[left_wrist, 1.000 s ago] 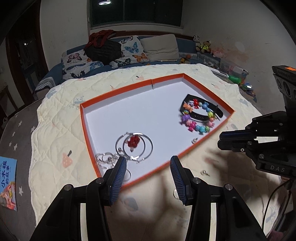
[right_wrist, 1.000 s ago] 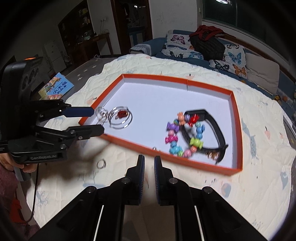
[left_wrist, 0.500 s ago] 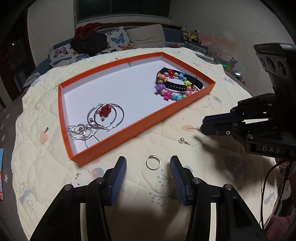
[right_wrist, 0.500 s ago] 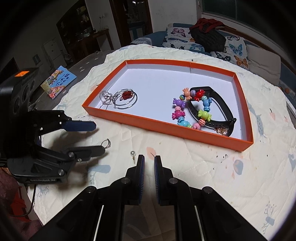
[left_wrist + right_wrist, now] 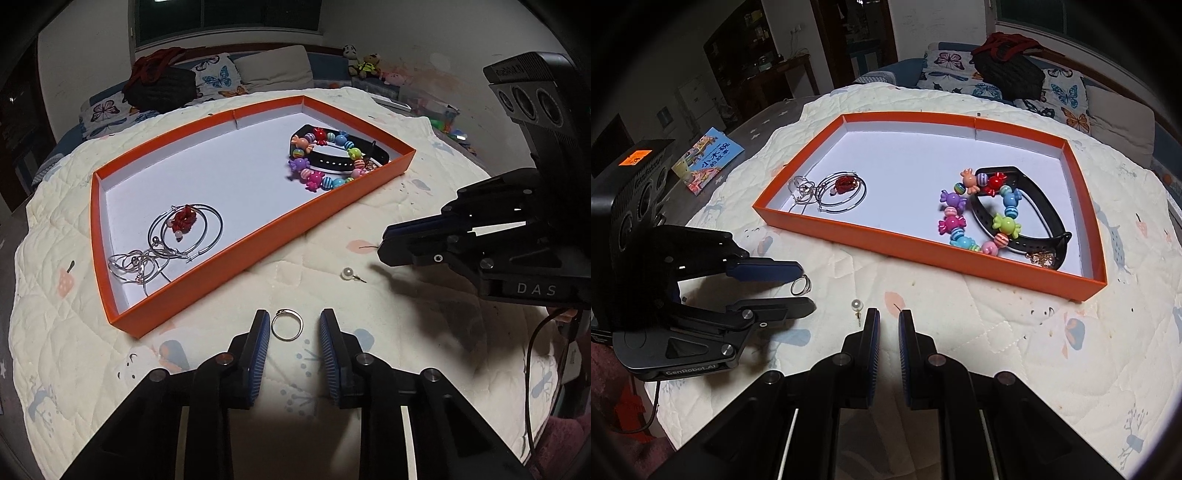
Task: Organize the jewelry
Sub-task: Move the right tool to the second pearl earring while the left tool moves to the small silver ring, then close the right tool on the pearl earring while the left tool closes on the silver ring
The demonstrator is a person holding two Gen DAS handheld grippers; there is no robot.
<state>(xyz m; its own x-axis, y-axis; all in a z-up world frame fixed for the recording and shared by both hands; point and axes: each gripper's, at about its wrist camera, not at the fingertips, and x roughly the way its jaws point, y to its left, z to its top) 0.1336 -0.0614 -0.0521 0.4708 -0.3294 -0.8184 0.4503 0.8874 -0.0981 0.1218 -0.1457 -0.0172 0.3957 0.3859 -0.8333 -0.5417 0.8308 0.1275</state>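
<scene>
An orange tray (image 5: 255, 243) (image 5: 923, 247) with a white floor lies on a quilted cloth. It holds silver hoop earrings (image 5: 192, 229) (image 5: 842, 192), a candy bead bracelet (image 5: 321, 158) (image 5: 979, 214) and a black band (image 5: 354, 147) (image 5: 1038, 206). A silver ring (image 5: 287, 324) (image 5: 800, 285) lies on the cloth between the fingers of my open left gripper (image 5: 293, 325) (image 5: 805, 286). A pearl stud (image 5: 349, 274) (image 5: 857, 306) lies just left of my right gripper (image 5: 888, 325) (image 5: 382, 245), whose jaws are nearly closed and empty.
A children's book (image 5: 709, 158) lies at the table's far left edge. A sofa with butterfly cushions (image 5: 207, 77) (image 5: 1056, 88) and a dark bag (image 5: 1008, 70) stand behind the table. Toys (image 5: 369, 62) sit at the back right.
Both grippers have drawn back from the tray toward the near side. The left gripper has come down around the ring on the cloth. The right gripper now sits beside the pearl stud.
</scene>
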